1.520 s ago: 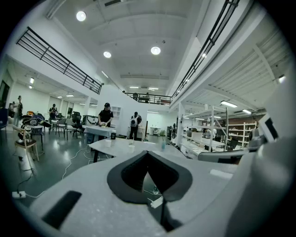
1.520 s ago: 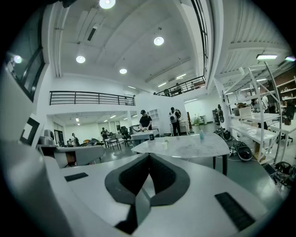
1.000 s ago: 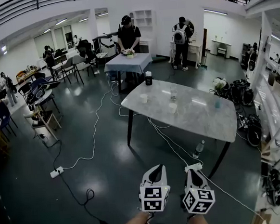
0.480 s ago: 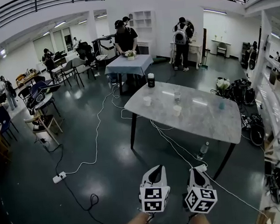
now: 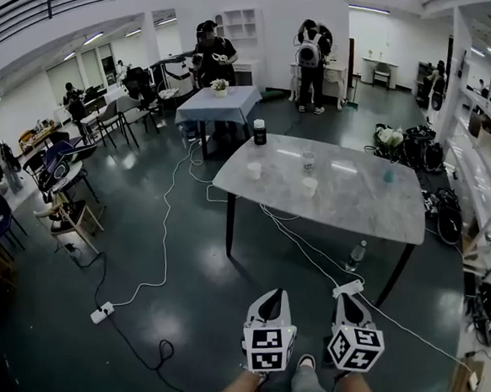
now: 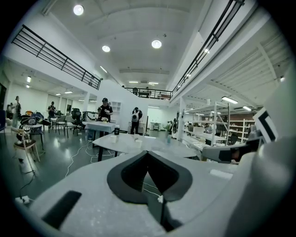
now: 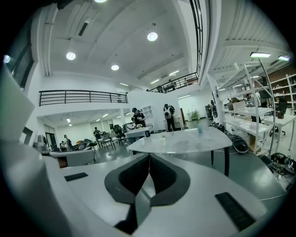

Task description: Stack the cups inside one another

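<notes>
Well short of the grey table [image 5: 361, 207], left gripper [image 5: 276, 295] and right gripper [image 5: 345, 298] hung empty.
Both pairs of jaws were together; white cups [image 5: 254, 171] stood apart on it.

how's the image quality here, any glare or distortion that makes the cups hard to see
Head view: fisheye bends straight lines; lamp glare streaks the table, but the cups show clearly, small. Left gripper view: round black vignette, blown-out ceiling lamps, cups tiny beyond the shut left gripper. Right gripper view: same vignette, table far beyond the shut right gripper.
</notes>
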`<state>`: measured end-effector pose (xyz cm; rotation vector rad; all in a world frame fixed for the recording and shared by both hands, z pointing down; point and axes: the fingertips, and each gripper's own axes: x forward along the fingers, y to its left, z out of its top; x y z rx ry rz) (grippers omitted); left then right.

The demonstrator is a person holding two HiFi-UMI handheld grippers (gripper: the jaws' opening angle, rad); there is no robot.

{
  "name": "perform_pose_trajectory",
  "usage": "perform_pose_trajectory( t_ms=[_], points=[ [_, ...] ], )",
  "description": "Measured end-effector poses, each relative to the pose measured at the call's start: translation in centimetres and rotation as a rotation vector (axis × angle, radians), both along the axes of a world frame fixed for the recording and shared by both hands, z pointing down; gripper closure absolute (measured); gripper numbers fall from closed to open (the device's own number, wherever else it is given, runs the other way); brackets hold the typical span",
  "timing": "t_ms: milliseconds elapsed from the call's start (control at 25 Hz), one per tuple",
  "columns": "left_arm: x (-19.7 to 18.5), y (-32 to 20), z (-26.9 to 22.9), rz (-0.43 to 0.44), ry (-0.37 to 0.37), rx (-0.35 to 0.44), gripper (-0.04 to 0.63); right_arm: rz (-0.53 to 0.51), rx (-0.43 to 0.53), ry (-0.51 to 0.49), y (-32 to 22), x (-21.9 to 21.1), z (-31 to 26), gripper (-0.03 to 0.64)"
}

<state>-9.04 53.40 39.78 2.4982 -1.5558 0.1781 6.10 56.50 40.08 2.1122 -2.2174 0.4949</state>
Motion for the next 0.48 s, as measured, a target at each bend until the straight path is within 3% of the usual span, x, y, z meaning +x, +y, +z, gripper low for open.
perform_pose_trajectory(
  t_ms=[480],
  points=[
    [2.0, -6.5, -0.1, -0.01, 0.004, 0.005, 0.6, -0.012, 0.033, 0.005, -7.0, 2.3, -0.9, 0.609]
  ],
)
